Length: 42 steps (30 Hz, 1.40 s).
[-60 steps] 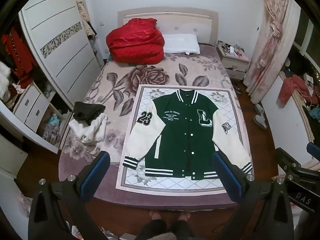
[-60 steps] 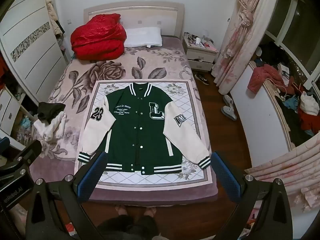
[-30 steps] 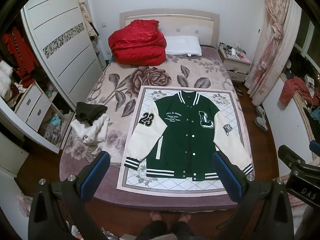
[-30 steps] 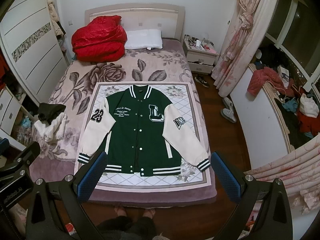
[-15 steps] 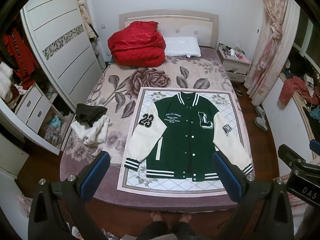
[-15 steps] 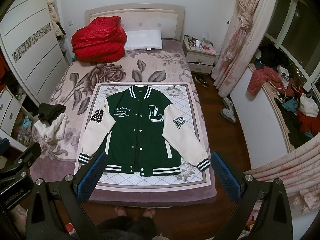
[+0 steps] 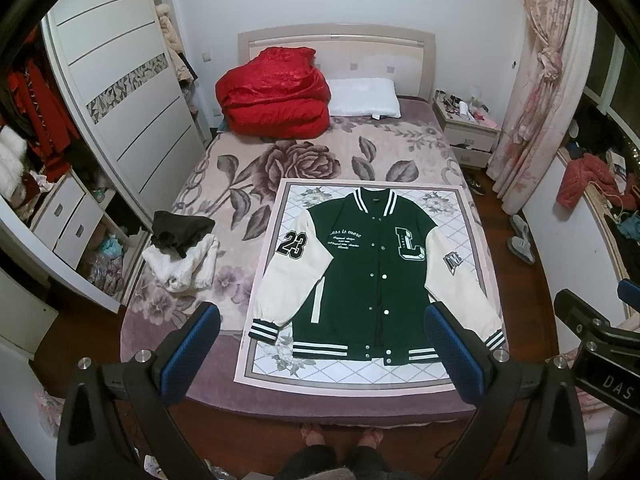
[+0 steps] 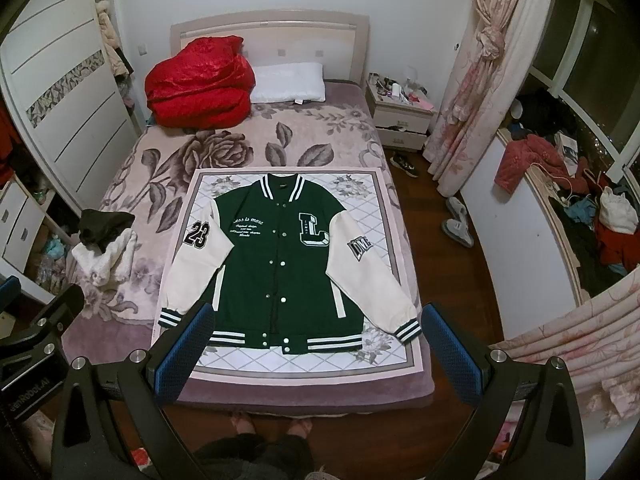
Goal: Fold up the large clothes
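From the left wrist camera, the left gripper (image 7: 320, 344) hangs high over the foot of the bed (image 7: 208, 200), jaws spread wide with nothing between them; the right gripper (image 7: 600, 344) shows only as a black body at the right border, so its jaws cannot be judged here. A varsity jacket (image 7: 372, 276) lies flat, front up and snapped shut, on a quilted floral mat (image 7: 352, 372) at the foot end of the bed, toward its right side. Its body is dark green, its sleeves cream with a "23" patch on one and a badge on the other, a big "L" on the chest, and striped collar, cuffs and hem; both sleeves angle outward and down. From the right wrist camera, the right gripper (image 8: 316, 344) also has its jaws wide apart and empty, above the jacket (image 8: 280, 256), whose hem lies parallel to the mat's (image 8: 280, 364) near edge. A small heap of clothes (image 8: 104, 248) sits near the bed's (image 8: 160, 160) left edge, a red quilt (image 8: 200, 84) and white pillow (image 8: 288, 82) at the headboard.
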Each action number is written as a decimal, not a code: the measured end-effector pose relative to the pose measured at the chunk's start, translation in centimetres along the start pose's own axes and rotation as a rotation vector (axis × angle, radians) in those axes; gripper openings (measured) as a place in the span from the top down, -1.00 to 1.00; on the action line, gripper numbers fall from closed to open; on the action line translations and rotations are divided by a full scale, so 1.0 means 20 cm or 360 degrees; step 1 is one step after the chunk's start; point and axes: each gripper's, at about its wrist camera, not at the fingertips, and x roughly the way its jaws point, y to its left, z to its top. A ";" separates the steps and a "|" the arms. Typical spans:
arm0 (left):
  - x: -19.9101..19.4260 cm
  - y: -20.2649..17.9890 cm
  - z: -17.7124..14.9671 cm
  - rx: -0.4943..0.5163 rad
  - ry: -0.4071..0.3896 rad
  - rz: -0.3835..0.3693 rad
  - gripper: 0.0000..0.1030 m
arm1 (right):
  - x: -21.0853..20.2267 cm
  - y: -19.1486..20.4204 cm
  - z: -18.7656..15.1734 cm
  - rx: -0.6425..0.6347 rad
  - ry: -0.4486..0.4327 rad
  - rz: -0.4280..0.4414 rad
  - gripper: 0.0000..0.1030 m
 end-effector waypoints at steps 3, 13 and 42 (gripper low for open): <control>0.00 0.01 0.00 0.0004 0.0001 0.0001 -1.00 | -0.02 0.01 0.03 0.0012 0.0000 0.0003 -1.00; -0.06 -0.03 0.07 0.0021 -0.0014 -0.0009 -1.00 | -0.10 0.03 0.09 0.0015 -0.0010 0.0002 -1.00; 0.01 -0.05 0.14 0.0037 -0.0068 0.0002 -1.00 | -0.09 0.01 0.14 0.0066 -0.0006 -0.0006 -1.00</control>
